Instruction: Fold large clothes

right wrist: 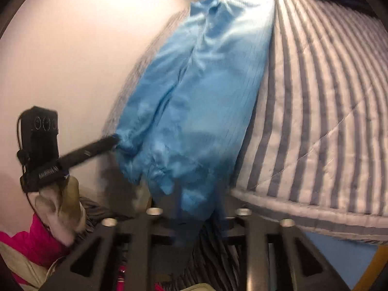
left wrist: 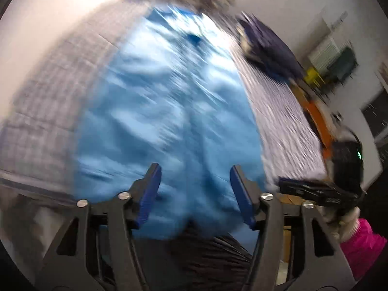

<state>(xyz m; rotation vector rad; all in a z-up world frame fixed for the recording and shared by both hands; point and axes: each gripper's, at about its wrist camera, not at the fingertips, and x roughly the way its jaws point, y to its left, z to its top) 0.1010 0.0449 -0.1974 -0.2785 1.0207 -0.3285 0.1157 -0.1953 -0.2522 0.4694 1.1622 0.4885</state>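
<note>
A large light-blue garment [left wrist: 165,97] lies lengthwise on a striped quilted bed cover [left wrist: 278,111], its near end hanging over the bed's edge. In the left wrist view my left gripper [left wrist: 194,177] is open, its blue pads [left wrist: 150,189] wide apart above the near end with no cloth pinched. My right gripper [left wrist: 283,184] shows at the right edge. In the right wrist view the garment [right wrist: 198,84] has its hem hanging between my right gripper [right wrist: 195,206], whose blurred jaws stand apart. The left gripper's [right wrist: 109,144] tip is at a gathered cuff.
A dark purple cloth [left wrist: 266,46] lies on the far right of the bed. A pale wall [right wrist: 60,48] runs along the bed's left side. A gloved hand [right wrist: 60,201] with a pink sleeve [right wrist: 31,242] holds the left gripper. An orange bed frame [left wrist: 317,121] and furniture stand at the right.
</note>
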